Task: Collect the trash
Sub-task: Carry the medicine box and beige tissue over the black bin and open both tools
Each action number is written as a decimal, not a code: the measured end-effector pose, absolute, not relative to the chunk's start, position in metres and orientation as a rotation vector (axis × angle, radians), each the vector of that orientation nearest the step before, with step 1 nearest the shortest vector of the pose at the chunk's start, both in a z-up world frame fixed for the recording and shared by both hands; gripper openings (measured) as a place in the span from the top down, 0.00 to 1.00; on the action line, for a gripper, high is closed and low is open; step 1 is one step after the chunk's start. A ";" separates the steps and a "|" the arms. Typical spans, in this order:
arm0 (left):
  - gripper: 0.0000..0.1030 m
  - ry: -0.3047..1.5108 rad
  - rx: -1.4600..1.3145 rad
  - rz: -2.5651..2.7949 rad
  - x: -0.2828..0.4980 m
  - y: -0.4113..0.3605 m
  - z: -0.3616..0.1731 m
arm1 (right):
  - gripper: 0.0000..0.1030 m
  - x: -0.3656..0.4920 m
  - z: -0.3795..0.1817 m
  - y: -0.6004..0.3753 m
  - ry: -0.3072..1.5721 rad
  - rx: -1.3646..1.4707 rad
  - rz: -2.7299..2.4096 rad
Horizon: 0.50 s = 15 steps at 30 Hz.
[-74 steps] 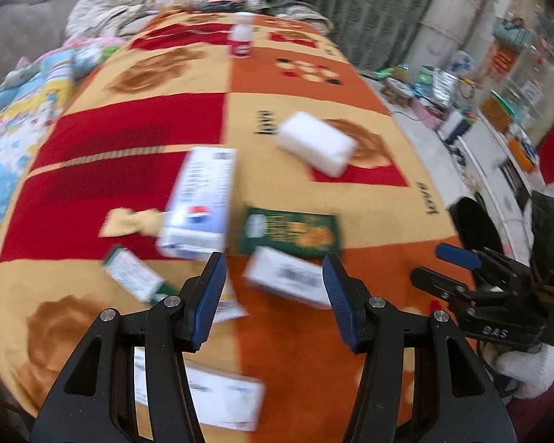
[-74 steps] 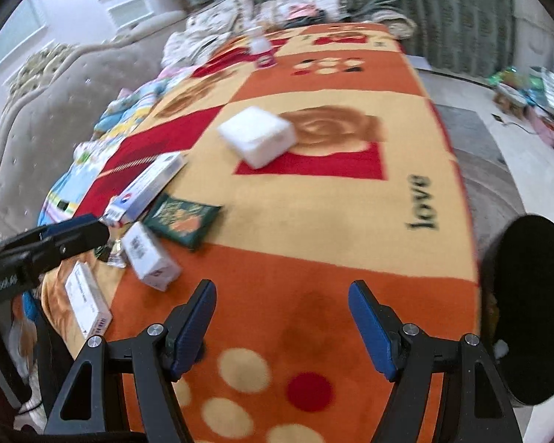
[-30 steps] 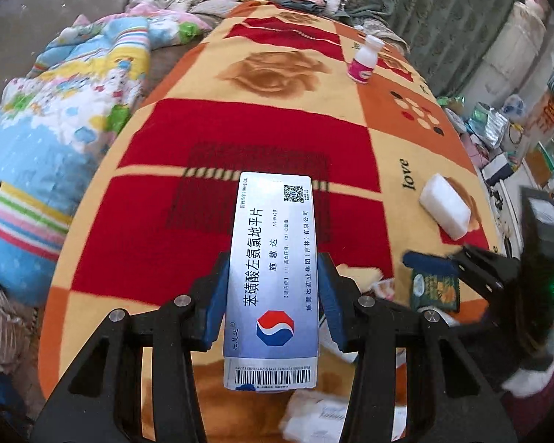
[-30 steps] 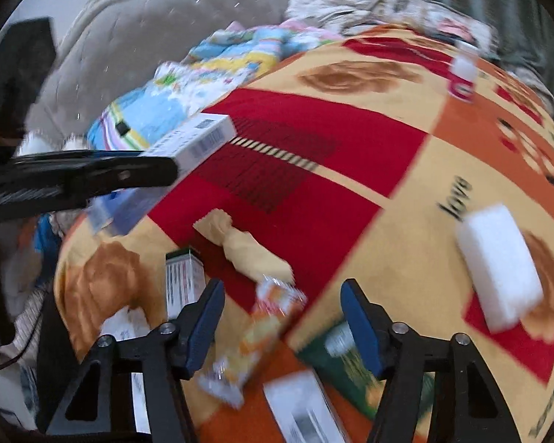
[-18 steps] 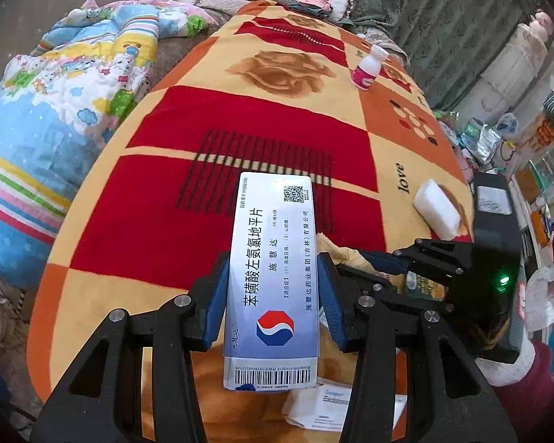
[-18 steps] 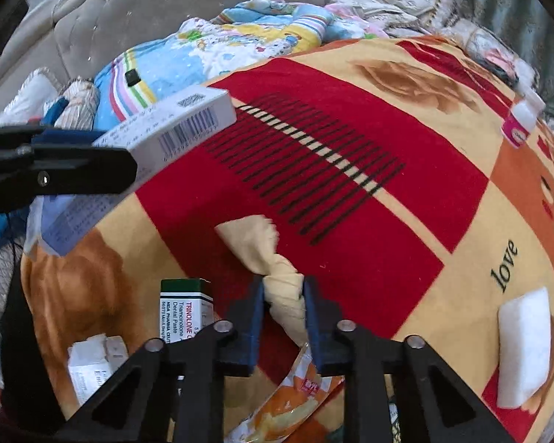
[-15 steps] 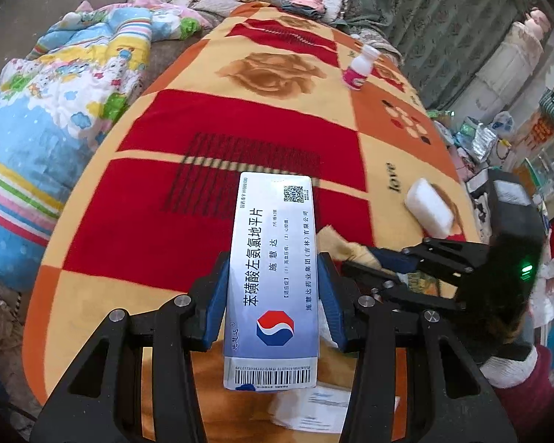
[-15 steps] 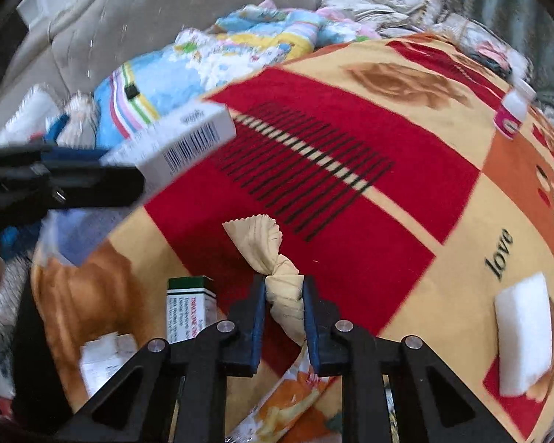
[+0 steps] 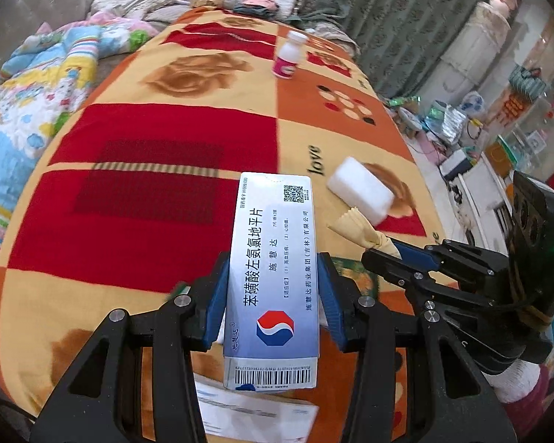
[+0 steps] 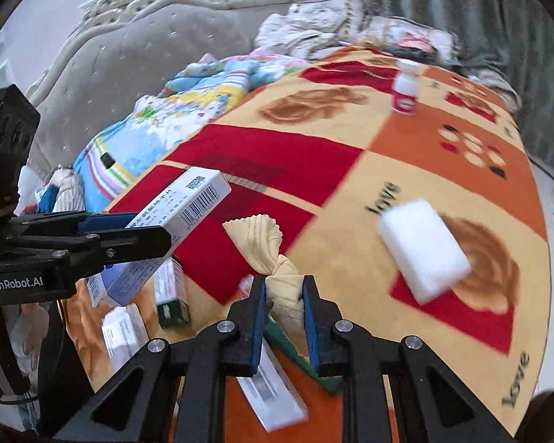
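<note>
My left gripper is shut on a long blue-white medicine box and holds it above the patterned blanket. The box also shows in the right wrist view. My right gripper is shut on a twisted yellow wrapper, lifted off the blanket; the wrapper shows in the left wrist view at the tips of the right gripper. Several small boxes and a flat white box lie below.
A white foam block lies on the blanket to the right. A small pink-and-white bottle stands far back. A grey sofa with a colourful quilt is left. Floor clutter is right.
My left gripper picked up the medicine box and lifted it. My right gripper swung left, closed on the yellow wrapper and raised it off the blanket.
</note>
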<state>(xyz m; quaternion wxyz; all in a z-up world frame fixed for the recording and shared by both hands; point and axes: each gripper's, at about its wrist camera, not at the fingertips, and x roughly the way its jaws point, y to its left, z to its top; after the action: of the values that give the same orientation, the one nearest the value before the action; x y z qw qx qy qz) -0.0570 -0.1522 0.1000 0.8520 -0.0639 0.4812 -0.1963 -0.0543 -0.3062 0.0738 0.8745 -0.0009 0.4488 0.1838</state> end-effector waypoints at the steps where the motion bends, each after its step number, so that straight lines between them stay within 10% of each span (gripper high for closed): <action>1: 0.57 1.011 -0.127 -0.417 -0.059 -0.157 0.100 | 0.83 -0.056 0.073 -0.310 0.936 0.005 0.375; 15: 0.57 0.994 -0.036 -0.496 -0.086 -0.224 0.099 | 0.82 -0.102 0.074 -0.374 0.917 0.125 0.274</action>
<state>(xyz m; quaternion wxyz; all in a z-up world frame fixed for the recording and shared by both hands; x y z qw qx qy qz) -0.0860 -0.2237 0.0995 0.8494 -0.0173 0.4719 -0.2356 -0.1020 -0.3742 0.0736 0.8858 0.0603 0.4408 0.1319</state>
